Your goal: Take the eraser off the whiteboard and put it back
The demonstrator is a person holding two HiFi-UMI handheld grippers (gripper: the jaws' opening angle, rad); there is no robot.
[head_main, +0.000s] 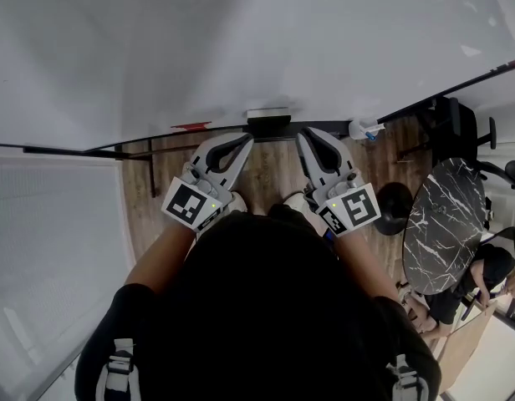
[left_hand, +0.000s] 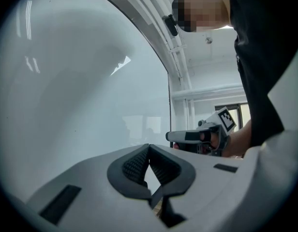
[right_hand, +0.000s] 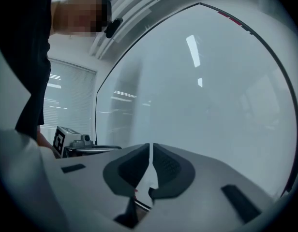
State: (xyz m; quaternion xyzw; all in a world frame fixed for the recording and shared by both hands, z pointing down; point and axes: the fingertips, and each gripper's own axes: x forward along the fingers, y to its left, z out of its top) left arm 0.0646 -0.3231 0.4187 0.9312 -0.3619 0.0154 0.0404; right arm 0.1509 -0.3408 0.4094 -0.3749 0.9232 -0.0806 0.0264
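The whiteboard [head_main: 241,40] fills the top of the head view. A pale block, the eraser [head_main: 268,113], sits at the board's bottom edge just above a black holder [head_main: 268,127] on the tray. My left gripper [head_main: 243,139] and right gripper [head_main: 306,134] are held side by side just below it, tips toward the board, touching nothing. In the left gripper view the left gripper [left_hand: 149,146] has its jaws together and empty, facing bare board. The right gripper [right_hand: 151,146] shows only a hairline slit with nothing in it. The eraser appears in neither gripper view.
A red marker [head_main: 191,127] lies on the tray at the left, and a spray bottle [head_main: 364,129] stands at the right. A black chair [head_main: 454,128], a round marble table [head_main: 446,224] and a seated person [head_main: 483,278] are at the right. Window blinds [head_main: 48,241] are at the left.
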